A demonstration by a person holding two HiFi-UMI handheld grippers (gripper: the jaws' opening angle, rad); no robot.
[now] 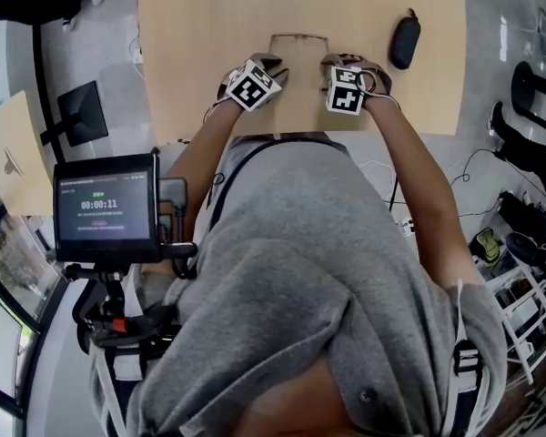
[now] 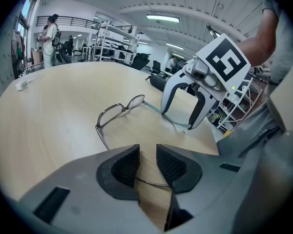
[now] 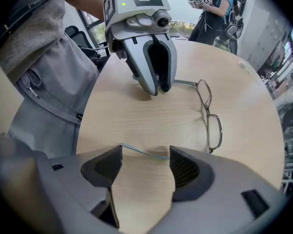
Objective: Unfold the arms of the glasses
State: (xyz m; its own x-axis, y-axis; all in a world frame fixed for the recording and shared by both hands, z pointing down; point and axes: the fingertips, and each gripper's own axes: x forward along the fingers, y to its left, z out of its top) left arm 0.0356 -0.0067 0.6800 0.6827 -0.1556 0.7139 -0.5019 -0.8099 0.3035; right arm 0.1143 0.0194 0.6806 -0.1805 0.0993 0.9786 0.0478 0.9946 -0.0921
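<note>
Glasses [image 1: 298,35] sit on the counter [image 1: 200,25], upper centre of the head view, with the front away from you. Both arms look swung out toward you, so I'd call the unfold done or nearly done.

Left tongs [image 2: 147,156]: pads only a narrow slit apart. The thin metal arm tip runs across that slit low down. I read it as straddled, not pinched.

Right tongs [image 3: 145,152]: wide open. The bluish tip of the other arm lies across the gap on the counter, nothing held.

Black case [image 1: 404,41] is upper right, well apart. Ignore it.

Handling, my guess: it's a thin wire frame, very light, and it will skate on the smooth wood if you push one side only. Hinges and lenses are the fragile bits. Take hold on an arm near the tip sleeve with a light squeeze, never on the lenses or bridge. If an arm needs more swing, pin the other arm with one tongs and ease slowly to the hinge stop, no further.
</note>
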